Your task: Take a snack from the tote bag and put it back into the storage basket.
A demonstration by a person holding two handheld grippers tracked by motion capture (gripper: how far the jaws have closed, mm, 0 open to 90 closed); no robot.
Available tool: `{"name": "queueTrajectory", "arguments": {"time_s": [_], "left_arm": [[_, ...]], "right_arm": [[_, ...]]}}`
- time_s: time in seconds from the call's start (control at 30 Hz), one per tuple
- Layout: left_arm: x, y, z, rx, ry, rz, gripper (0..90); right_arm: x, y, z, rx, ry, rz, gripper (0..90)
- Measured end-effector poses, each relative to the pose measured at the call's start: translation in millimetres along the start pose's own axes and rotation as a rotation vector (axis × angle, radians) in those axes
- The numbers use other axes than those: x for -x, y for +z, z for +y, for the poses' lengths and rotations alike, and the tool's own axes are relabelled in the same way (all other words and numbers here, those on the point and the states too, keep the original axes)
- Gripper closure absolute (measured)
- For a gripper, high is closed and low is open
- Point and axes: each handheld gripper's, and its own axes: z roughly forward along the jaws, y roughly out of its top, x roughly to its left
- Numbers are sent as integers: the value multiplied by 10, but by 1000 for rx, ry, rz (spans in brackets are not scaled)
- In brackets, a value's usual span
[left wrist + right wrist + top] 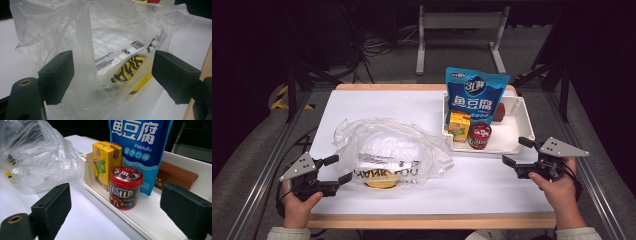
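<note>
**Bag at Left Jaws, Tray at Right**

While both tongs rest near the table's front edge, bare white tabletop (492,182) lies between them. The left gripper (338,169) is released, its jaws spread around the near edge of the clear plastic bag (387,150), not clamping it. The right gripper (518,151) is also released, just beside the white tray (522,120), facing the candy jar (125,187) and the juice carton (106,162).

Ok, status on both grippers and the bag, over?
Left gripper open, jaws either side of the bag edge, not clamped. Right gripper open, facing the candy jar in the tray. Nothing in the way.
</note>
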Motion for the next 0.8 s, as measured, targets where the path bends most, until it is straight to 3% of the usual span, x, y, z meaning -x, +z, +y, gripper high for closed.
{"name": "queueTrajectory", "arguments": {"time_s": [0.13, 0.8], "left_arm": [[8, -8, -5, 8, 2, -2, 191], [-19, 16, -35, 15, 10, -25, 187]], "right_arm": [[-3, -27, -126, 26, 17, -6, 104], [-21, 33, -563, -7, 70, -29, 82]]}}
